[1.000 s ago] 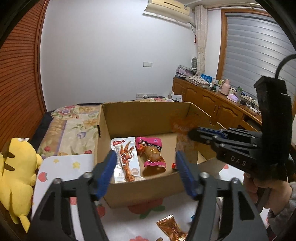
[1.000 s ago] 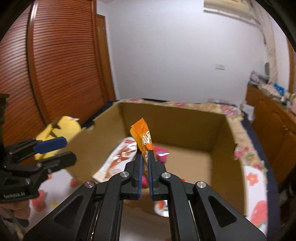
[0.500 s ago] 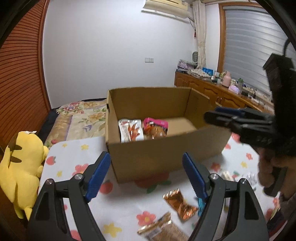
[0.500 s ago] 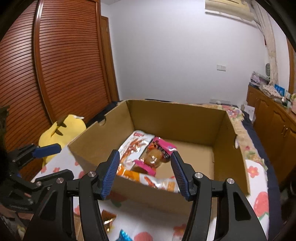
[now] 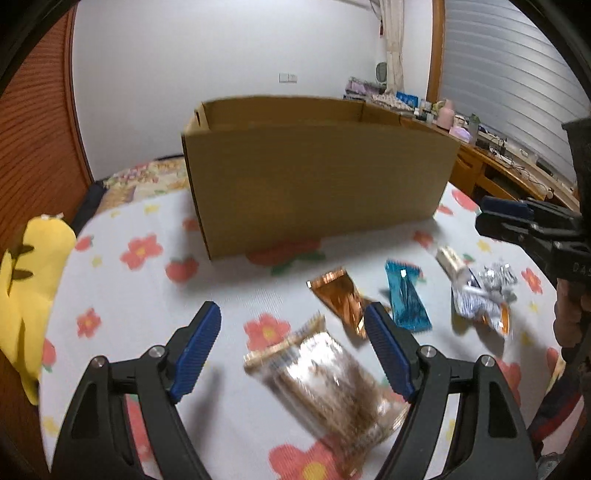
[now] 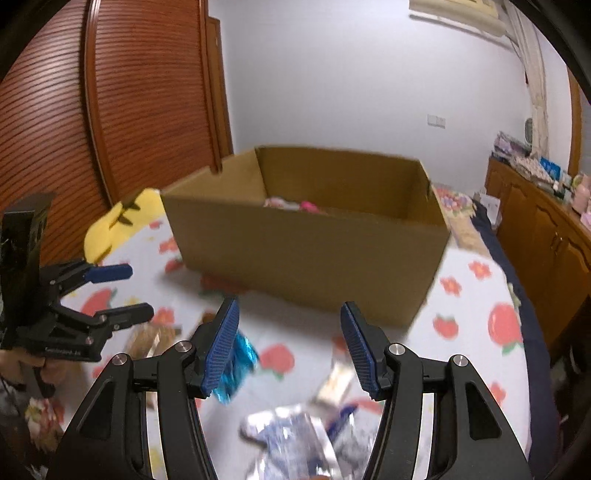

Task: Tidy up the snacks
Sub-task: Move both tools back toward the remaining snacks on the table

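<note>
On floral tablecloth (image 5: 147, 295): cardboard box (image 5: 314, 184), scattered snacks.

A home bedroom: a bed (image 6: 458, 218) with a floral quilt, a yellow plush toy (image 5: 22, 295), slatted wooden wardrobe doors (image 6: 147, 92), a cluttered wooden sideboard (image 6: 546, 229), a curtain (image 5: 393, 40) and a wall air conditioner (image 6: 454, 14).

yellow plush toy (image 5: 26, 295) at table edge | wooden cabinet (image 6: 546, 236) | slatted wooden door (image 6: 147, 92)

Matt brown cardboard box (image 5: 317, 184) stands on a flower-printed cloth (image 5: 147, 288) among glossy foil and clear plastic snack wrappers (image 5: 332, 384), before ribbed wooden doors (image 6: 140, 110).
</note>
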Action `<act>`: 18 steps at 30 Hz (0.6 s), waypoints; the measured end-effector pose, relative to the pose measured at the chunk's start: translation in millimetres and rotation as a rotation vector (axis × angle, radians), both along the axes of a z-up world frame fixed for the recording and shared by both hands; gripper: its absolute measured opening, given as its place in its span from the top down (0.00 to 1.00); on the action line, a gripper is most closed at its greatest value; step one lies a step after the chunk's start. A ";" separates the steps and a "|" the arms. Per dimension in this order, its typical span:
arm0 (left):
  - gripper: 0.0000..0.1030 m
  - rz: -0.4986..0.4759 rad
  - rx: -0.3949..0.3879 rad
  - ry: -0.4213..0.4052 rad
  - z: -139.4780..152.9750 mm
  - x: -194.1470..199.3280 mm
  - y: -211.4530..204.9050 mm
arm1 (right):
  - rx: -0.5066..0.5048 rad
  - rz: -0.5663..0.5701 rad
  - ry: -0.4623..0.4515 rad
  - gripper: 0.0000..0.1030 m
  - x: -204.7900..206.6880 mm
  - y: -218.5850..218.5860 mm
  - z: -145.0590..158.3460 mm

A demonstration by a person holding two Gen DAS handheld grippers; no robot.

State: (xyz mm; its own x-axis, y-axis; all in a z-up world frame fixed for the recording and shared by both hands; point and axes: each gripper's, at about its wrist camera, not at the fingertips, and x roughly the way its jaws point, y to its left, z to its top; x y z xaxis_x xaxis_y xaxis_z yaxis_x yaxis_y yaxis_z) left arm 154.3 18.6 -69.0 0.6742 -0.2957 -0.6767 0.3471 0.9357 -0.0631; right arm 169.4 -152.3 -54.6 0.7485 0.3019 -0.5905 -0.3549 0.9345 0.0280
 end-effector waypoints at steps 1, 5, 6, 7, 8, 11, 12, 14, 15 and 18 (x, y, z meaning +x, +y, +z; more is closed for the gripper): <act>0.22 0.002 -0.003 0.011 -2.8 -1.8 0.0 | -0.001 0.000 0.009 0.43 -3.4 -1.7 -3.8; 0.22 0.005 -0.009 0.046 -11.2 -8.0 -0.1 | -0.028 0.011 0.049 0.43 -15.9 -4.3 -19.4; 0.22 0.004 -0.011 0.054 -12.8 -9.7 -0.3 | -0.042 0.013 0.054 0.43 -18.3 -4.2 -22.7; 0.22 0.005 -0.011 0.061 -14.4 -11.3 -0.6 | -0.058 0.017 0.061 0.43 -20.9 -3.5 -26.3; 0.22 0.008 -0.012 0.067 -15.6 -12.8 -0.7 | -0.066 0.023 0.065 0.43 -24.1 -3.8 -29.7; 0.22 0.025 -0.029 0.089 -19.4 -15.6 2.1 | -0.081 0.048 0.088 0.43 -30.5 -3.6 -38.9; 0.22 0.031 -0.036 0.096 -20.5 -16.0 3.4 | -0.089 0.056 0.097 0.43 -32.1 -3.2 -41.9; 0.22 0.040 -0.051 0.105 -22.1 -16.0 6.1 | -0.111 0.063 0.109 0.43 -36.0 -2.9 -47.4; 0.21 0.046 -0.059 0.110 -22.6 -16.2 7.2 | -0.119 0.068 0.117 0.43 -37.6 -3.6 -50.3; 0.16 0.064 -0.069 0.125 -24.8 -15.2 9.2 | -0.119 0.076 0.150 0.43 -37.6 -6.2 -57.3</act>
State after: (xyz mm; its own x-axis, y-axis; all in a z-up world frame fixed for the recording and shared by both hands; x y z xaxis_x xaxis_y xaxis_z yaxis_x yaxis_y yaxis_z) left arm 139.2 27.8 -93.8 0.6054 -0.3030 -0.7360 0.2720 0.9478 -0.1664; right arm 131.8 -158.6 -111.9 0.6273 0.2753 -0.7285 -0.4244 0.9052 -0.0234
